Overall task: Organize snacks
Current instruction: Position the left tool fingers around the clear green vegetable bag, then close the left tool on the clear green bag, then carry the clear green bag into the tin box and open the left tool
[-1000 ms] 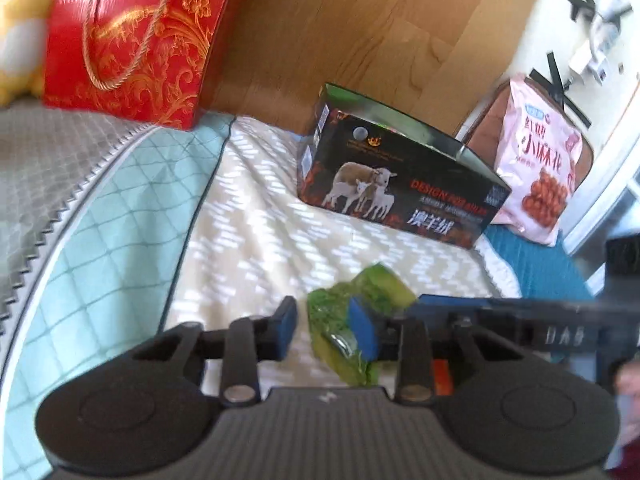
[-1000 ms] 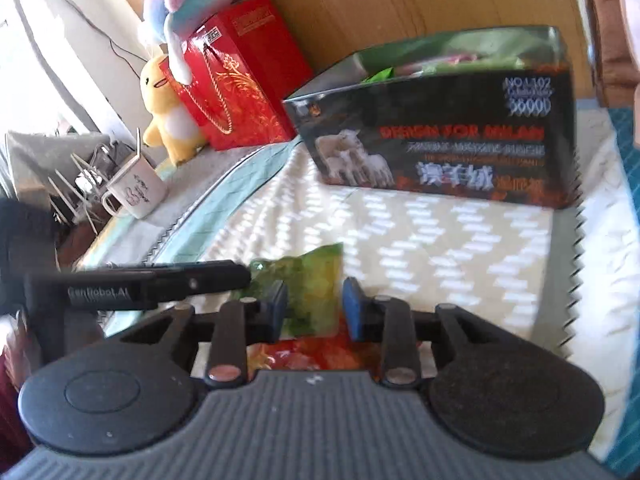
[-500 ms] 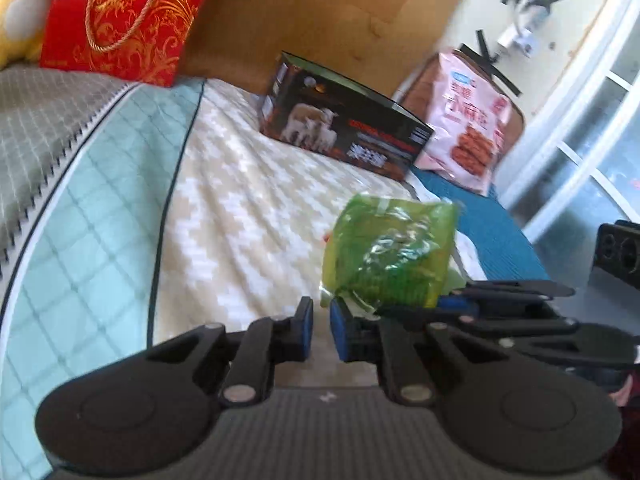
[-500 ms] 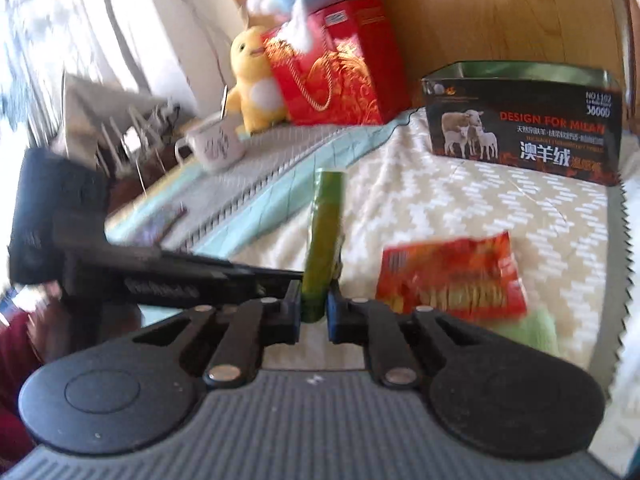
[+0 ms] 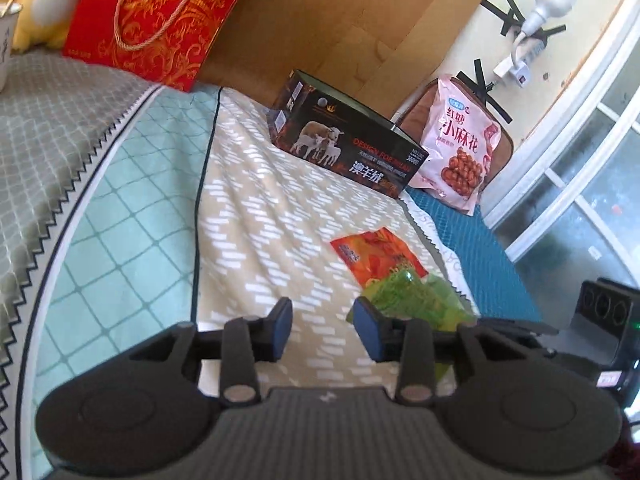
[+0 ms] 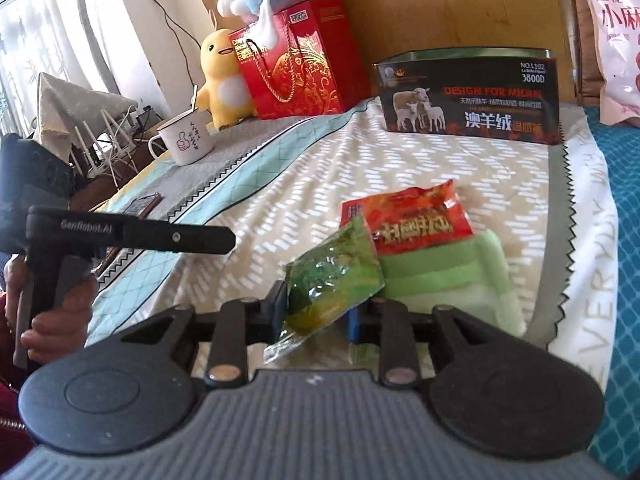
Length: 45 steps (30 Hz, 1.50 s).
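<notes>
The green snack packet (image 6: 334,276) lies tilted between the pads of the right gripper (image 6: 316,314), whose jaws have just been opening — whether the pads press it I cannot tell. It overlaps a red snack packet (image 6: 412,216) and a pale green pouch (image 6: 448,276) on the patterned bed cover (image 6: 280,200). The left gripper (image 5: 322,330), to its left, has also just been opening and stands spread with nothing between. Far off stands the black box (image 6: 468,96), a pink bag (image 5: 456,148) to its right — a red gift bag (image 6: 304,60) and a mug (image 6: 186,138) to its left.
</notes>
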Motion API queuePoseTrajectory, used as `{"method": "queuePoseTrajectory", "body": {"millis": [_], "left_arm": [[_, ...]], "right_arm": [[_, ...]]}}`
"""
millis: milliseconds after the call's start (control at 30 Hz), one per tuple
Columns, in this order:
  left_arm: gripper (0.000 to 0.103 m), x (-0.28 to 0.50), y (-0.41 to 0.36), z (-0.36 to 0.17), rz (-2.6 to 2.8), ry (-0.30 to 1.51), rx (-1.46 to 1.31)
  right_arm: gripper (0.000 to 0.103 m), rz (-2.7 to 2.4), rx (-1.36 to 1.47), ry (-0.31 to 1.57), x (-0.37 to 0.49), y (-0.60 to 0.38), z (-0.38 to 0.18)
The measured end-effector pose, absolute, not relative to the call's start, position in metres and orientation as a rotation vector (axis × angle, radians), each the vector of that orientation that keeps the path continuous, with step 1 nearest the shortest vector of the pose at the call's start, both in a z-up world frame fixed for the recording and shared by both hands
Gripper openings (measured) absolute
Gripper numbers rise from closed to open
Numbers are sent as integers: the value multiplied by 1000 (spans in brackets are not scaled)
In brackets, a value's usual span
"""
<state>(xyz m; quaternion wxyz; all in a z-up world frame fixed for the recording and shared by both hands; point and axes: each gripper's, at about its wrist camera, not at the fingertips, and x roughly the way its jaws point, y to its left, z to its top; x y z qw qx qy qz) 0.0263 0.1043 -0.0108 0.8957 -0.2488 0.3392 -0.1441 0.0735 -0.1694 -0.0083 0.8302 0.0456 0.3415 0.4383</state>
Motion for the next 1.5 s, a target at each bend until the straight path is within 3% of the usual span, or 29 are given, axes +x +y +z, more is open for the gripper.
{"method": "queuePoseTrajectory", "body": {"millis": [400, 433, 667, 800, 900, 1067, 1167, 1233, 1500], "left_arm": [[46, 47, 87, -13, -427, 757, -560], [48, 50, 85, -10, -440, 753, -551], [58, 84, 54, -5, -527, 789, -434], [75, 88, 44, -11, -547, 805, -431], [76, 87, 45, -11, -557, 807, -444], [69, 80, 47, -14, -567, 815, -460], [43, 82, 40, -19, -600, 840, -473], [25, 81, 37, -20, -607, 835, -478], [24, 84, 51, 4, -579, 768, -491]], "right_arm": [[40, 946, 93, 726, 72, -171, -7], [45, 942, 95, 724, 71, -175, -6], [45, 880, 129, 710, 63, -197, -7], [45, 772, 155, 665, 62, -218, 0], [47, 800, 166, 694, 60, -222, 0], [48, 878, 143, 770, 52, -212, -13], [47, 894, 207, 758, 58, -205, -17], [31, 883, 198, 756, 62, -194, -17], [30, 935, 161, 685, 76, -185, 2]]}}
